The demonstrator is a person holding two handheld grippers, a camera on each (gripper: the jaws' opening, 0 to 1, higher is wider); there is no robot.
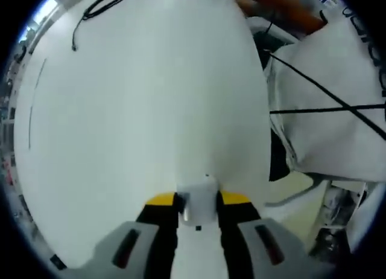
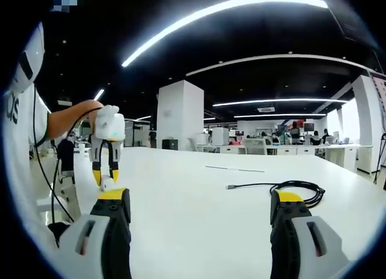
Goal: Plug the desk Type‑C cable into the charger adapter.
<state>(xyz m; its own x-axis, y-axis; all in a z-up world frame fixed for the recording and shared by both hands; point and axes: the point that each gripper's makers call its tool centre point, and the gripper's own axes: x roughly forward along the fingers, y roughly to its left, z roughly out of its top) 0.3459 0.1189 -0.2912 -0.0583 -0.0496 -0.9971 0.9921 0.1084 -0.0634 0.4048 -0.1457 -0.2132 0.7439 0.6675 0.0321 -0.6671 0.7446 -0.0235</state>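
Left tool (image 1: 198, 208) is clamped on the white charger adapter (image 1: 199, 205), held clear above the white surface (image 1: 132, 122); in the right gripper view that same tool hangs at the near left edge of the surface, the small white block pinched at its tips. Right tool (image 2: 199, 208) has its jaws spread wide, nothing between them, low over the surface.

Black cable (image 2: 288, 187) lies loosely coiled toward the right side of the surface, well apart from the adapter — its free plug end (image 2: 230, 186) stretches straight out of the coil, toward the middle. In the left gripper view it lies in the far corner.

Handling, judged: cable looks light and limp, so the coil will drag and flop; the plug is the only stiff part. Best hold is just behind the plug, on the rigid housing, leaving the metal tip free — too far back and the tip will droop and miss the port. Adapter is smooth plastic, may slip or twist under insertion force.
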